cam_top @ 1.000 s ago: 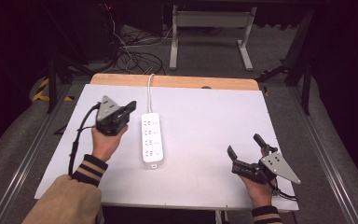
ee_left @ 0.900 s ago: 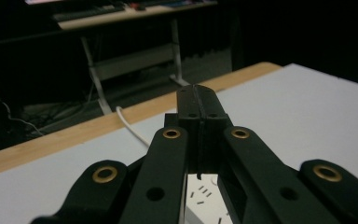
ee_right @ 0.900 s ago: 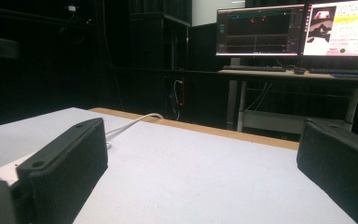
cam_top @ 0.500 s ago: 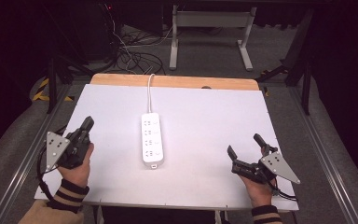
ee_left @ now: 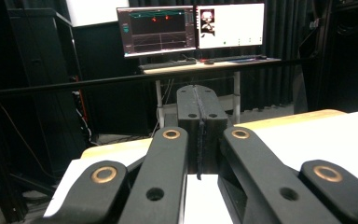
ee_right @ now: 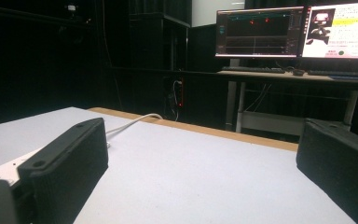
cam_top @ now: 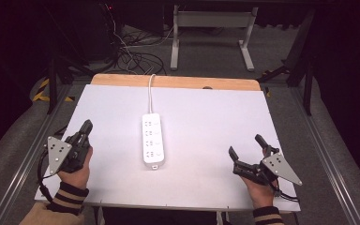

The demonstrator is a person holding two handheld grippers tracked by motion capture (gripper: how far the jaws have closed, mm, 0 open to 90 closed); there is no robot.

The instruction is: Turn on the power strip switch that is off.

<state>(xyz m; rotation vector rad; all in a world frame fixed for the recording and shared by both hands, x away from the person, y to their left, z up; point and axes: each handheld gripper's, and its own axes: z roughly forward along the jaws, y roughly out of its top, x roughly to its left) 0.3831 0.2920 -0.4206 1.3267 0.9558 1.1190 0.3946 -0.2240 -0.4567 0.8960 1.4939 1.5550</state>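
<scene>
We're at the start/idle pose: both claws parked near the front edge of the table (cam_top: 197,101), nothing held. Judging by the layout, the strip (cam_top: 152,139) is the work item and the step in hand is the approach, not yet begun.

Left claw (cam_top: 85,127): jaws pressed together, empty; the left gripper view shows the two pads meeting in a seam. It sits at the table's left edge, pointing away from us.

Right claw (cam_top: 244,151): jaws spread wide, empty; in the right gripper view both pads (ee_right: 65,158) stand far apart with bare table between. It rests near the front right corner.

Strip lies flat mid-table, long axis running away from us, its cord (cam_top: 150,93) going off the far edge. It's between the two claws, well apart from both, slightly closer to the left one.

Next move probably: bring one claw inward over the strip. Left one would need to open first; right one is ready.
</scene>
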